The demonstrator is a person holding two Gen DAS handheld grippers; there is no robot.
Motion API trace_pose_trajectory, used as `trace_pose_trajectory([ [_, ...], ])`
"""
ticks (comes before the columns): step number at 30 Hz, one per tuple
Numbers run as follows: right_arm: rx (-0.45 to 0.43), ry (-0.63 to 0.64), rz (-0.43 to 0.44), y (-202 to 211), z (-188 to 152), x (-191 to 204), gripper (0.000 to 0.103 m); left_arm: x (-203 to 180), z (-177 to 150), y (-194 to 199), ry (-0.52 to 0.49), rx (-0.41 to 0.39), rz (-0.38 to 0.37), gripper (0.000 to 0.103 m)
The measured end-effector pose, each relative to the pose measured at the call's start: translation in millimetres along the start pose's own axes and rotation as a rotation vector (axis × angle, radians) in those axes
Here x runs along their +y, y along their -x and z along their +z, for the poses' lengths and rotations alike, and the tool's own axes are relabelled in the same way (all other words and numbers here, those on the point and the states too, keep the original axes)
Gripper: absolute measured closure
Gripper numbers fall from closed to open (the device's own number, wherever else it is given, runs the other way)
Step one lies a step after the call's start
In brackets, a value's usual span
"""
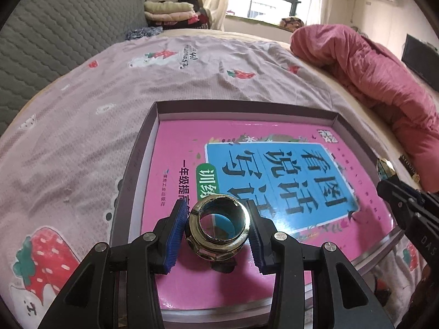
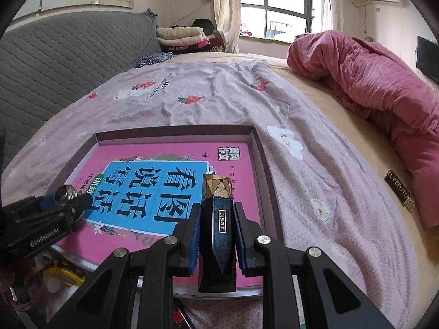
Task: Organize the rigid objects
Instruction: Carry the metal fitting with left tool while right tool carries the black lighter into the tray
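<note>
My left fingers (image 1: 216,235) clamp the metal ring fitting (image 1: 218,231), bore pointing ahead; my right fingers (image 2: 216,233) clamp the dark faceted bottle (image 2: 218,235), long axis running forward, both over the pink book (image 1: 192,148) inside the shallow box (image 1: 247,107)

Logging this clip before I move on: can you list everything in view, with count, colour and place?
Metal ring fitting: one, brassy, between the left fingers.
Faceted bottle: one, dark blue with gold cap, clamped by the right fingers.
Book: one, pink and blue, inside the box.
Box: one, grey-mauve, open, on the bedspread.
Bedspread: one, mauve, strawberry print.
Quilt: one, pink, far right.
Small dark case: one, beside the quilt.
Left gripper; right gripper: black, blue pads.
</note>
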State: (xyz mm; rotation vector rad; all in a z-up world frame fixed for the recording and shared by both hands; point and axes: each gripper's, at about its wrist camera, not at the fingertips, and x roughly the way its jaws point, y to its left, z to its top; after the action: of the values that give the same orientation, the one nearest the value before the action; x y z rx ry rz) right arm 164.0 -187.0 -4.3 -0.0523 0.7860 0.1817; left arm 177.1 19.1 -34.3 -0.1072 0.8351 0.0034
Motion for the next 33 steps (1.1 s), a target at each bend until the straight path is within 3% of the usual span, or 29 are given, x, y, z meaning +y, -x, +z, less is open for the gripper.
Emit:
trace_pose_trajectory([
  [15, 0.082, 0.000, -0.063, -23, -10, -6, 0.081, -5, -6, -4, -0.032, 0.009, -0.006, 0.060],
  [33, 0.097, 0.026, -0.078, -22, -12, -3, 0.080, -3, -6, -3, -0.030, 0.009, -0.010, 0.059],
])
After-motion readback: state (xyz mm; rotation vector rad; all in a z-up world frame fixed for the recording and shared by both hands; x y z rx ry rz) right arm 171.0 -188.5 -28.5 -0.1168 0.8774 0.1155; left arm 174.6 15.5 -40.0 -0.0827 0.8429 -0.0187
